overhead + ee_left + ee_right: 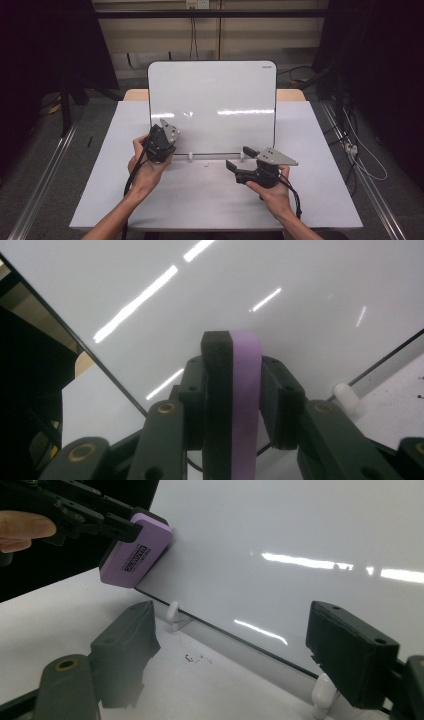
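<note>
The left gripper (161, 136) has its jaws clamped on a purple whiteboard eraser (134, 551), gripping it by its two long faces, with its black felt side pressed against the whiteboard (215, 100) near the board's lower left corner. In the left gripper view the eraser (233, 395) stands on edge between the pads, the dark felt layer on one side and the purple foam on the other, its end meeting the glossy white surface. The right gripper (239, 161) rests low over the white table (200, 200), just in front of the board's bottom edge; its jaws stand apart with nothing between them, and it touches neither board nor eraser.

The board leans upright on small white plastic supports (172, 611). Its surface looks clean wherever it can be seen: only ceiling-light reflections streak it, and no marker writing is visible. A few dark specks (196, 658) lie on the table below the bottom edge, likely wiped-off residue.

Judging by this, the wiping seems at or near its end, with the eraser in the last corner. What remains is probably lifting the eraser off and setting it down.
</note>
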Tool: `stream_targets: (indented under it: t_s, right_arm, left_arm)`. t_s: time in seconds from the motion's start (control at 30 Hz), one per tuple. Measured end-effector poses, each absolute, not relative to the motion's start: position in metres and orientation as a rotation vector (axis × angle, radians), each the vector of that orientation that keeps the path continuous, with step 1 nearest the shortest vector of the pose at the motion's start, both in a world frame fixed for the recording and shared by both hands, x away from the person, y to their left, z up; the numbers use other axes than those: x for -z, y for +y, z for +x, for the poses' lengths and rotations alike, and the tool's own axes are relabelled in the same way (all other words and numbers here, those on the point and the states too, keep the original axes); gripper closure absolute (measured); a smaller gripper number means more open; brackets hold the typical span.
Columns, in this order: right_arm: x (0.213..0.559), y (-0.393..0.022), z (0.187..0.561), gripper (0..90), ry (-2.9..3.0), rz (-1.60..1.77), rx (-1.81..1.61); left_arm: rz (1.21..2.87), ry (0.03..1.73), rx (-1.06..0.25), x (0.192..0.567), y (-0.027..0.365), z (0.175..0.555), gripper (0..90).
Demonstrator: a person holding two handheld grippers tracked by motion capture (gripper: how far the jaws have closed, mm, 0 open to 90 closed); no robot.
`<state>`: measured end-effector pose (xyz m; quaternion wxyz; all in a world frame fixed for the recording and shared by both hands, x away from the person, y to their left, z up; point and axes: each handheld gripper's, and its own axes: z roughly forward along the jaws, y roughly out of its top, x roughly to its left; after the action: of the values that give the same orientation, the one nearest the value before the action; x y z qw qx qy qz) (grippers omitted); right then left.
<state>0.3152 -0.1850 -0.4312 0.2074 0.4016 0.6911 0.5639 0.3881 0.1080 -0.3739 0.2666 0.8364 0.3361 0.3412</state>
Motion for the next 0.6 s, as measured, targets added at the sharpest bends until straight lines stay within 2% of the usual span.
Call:
stream_targets:
  t_s: [0.47, 0.6]
  right_arm:
    - [0.4311, -0.1860, 0.3155, 20.1, 1.925, 1.109, -1.567]
    - [0.4312, -0.1878, 0.3157, 19.5, 1.921, 1.123, -1.562]
  left_arm:
    - [2.254, 0.901, -0.866, 0.3745, 0.1104, 0.3962, 64.5]
    - [2.222, 0.920, -0.834, 0.3759, 0.1134, 0.3975, 60.8]
